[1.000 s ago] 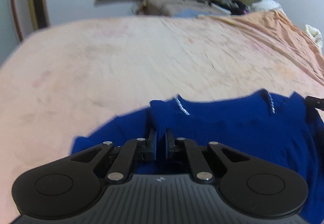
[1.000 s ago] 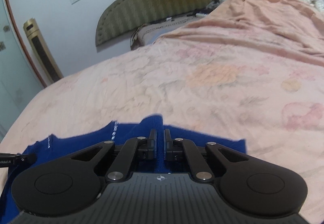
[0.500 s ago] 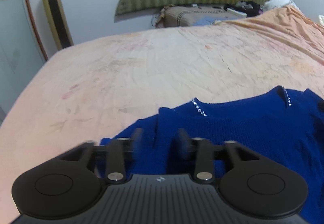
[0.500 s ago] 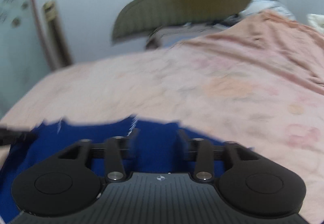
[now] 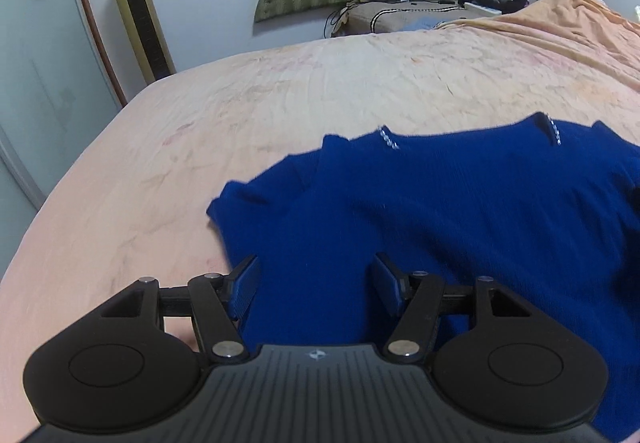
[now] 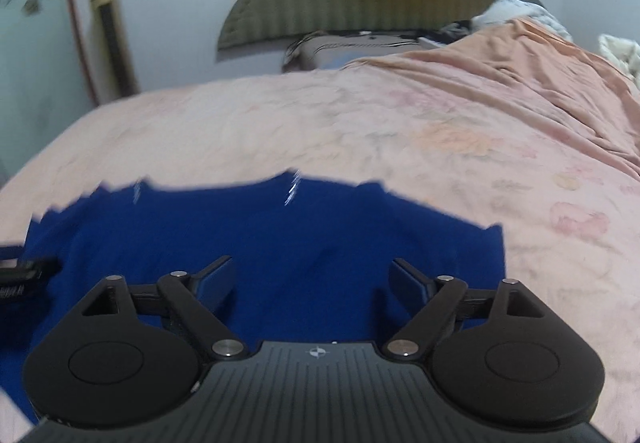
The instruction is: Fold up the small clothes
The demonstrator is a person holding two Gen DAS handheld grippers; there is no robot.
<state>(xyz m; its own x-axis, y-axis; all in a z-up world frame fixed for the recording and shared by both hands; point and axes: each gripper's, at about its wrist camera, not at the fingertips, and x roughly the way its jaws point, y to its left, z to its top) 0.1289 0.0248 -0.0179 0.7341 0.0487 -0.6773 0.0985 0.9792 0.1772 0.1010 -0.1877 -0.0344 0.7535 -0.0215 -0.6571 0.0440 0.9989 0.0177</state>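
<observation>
Sweater (image 5: pixel 460 211), blue, lies spread on the bed (image 5: pixel 320 91), near edge under both tools. Left gripper (image 5: pixel 316 285) has its fingers (image 5: pixel 245 285) spreading, cloth showing between them but not pinched. Right gripper (image 6: pixel 312 283) is likewise opening wide over the cloth, gripping nothing. Risk from here: the left sleeve looks bunched near the body, so a fold made now could trap that wrinkle; a shallow pinch might also lift only one layer and drag the sweater askew.
</observation>
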